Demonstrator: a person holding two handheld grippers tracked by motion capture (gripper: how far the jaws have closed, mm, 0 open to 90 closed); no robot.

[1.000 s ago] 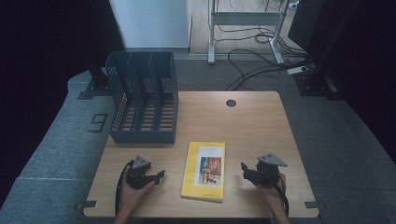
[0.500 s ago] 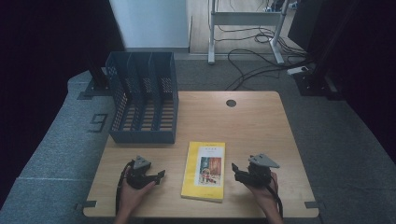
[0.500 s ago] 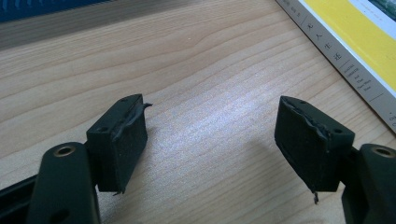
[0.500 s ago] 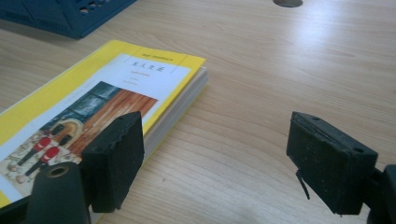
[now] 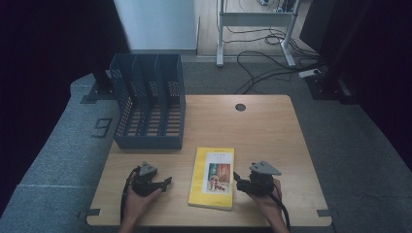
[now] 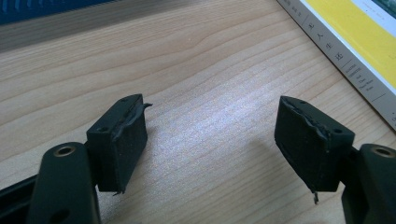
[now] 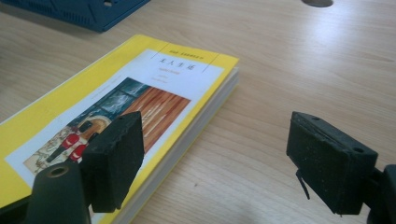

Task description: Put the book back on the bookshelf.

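A yellow book point(image 5: 214, 177) with a picture on its cover lies flat near the table's front edge. My right gripper point(image 5: 238, 180) sits just right of the book, open, pointing at its right edge. In the right gripper view its left jaw hangs over the cover of the book point(image 7: 140, 93) and its right jaw over bare wood, with the gripper point(image 7: 215, 140) empty. My left gripper point(image 5: 166, 184) rests on the table left of the book, open and empty point(image 6: 212, 126). The book's spine point(image 6: 345, 51) runs past at the upper right of the left gripper view.
A dark blue file organizer point(image 5: 148, 102) with several slots stands at the table's back left, and its base point(image 7: 93, 11) is also in the right gripper view. A round cable hole point(image 5: 240, 107) sits near the far edge. Cables and a stand lie on the floor beyond.
My right gripper has slid left, up to the book's right edge. The left gripper and the book have stayed put.
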